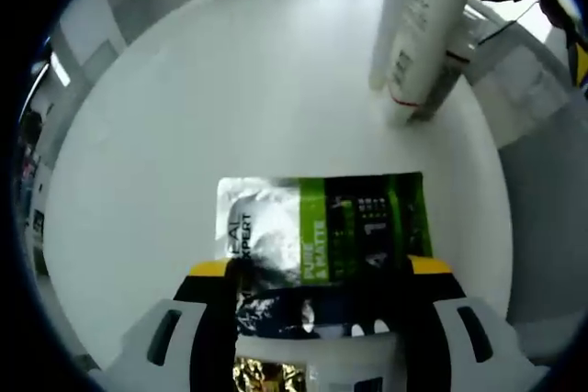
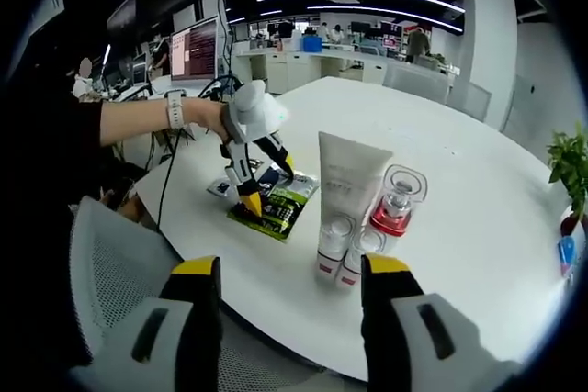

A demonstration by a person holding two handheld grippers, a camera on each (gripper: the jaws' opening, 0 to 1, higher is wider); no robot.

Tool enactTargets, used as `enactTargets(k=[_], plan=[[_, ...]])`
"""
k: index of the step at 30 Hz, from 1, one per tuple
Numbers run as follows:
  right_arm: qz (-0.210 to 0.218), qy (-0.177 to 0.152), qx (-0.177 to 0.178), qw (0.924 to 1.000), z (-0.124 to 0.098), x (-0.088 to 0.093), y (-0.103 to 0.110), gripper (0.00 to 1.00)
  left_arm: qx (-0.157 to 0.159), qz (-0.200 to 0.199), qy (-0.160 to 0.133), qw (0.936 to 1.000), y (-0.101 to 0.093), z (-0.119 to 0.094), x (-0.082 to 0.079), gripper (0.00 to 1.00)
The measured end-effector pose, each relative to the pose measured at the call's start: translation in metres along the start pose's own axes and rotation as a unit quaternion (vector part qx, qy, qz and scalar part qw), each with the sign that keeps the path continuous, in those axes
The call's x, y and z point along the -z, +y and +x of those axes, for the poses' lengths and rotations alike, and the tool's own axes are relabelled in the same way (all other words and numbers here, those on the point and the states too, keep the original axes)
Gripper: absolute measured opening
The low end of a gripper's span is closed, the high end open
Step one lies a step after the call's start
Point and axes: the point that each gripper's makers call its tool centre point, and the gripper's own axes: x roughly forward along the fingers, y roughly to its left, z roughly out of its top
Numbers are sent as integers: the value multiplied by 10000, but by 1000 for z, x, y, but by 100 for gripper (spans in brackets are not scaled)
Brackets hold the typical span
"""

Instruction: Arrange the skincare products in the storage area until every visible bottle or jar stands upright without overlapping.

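Observation:
A green, silver and black sachet (image 1: 322, 227) lies flat on the white table (image 1: 230, 89). My left gripper (image 1: 321, 268) hangs over its near end, jaws spread wide on either side of it. From the right gripper view, a hand holds that left gripper (image 2: 265, 185) pointing down at the sachet (image 2: 278, 207). Beside it, white tubes (image 2: 347, 192) stand cap-down, next to a clear jar with a red base (image 2: 395, 201). The tubes (image 1: 424, 34) also rise at the far right of the left gripper view. My right gripper (image 2: 292, 268) is open and holds nothing, off the table's near edge.
A mesh chair (image 2: 110, 273) stands beside the table's near edge (image 2: 276, 314). Cables (image 2: 170, 181) hang off the left side. A potted plant (image 2: 570, 167) sits at the far right, and a monitor (image 2: 193, 48) stands behind the person's arm (image 2: 138, 121).

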Motion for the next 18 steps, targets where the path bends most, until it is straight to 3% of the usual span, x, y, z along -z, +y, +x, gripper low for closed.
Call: enactTargets(k=[5, 18], plan=[[-146, -1, -202, 9997, 12, -7, 14, 57, -60, -139, -56, 9999, 2, -7, 3, 59], [-488, 89, -362, 9981, 51, -18, 31, 48, -343, -966, -442, 9937, 2, -30, 21, 57]])
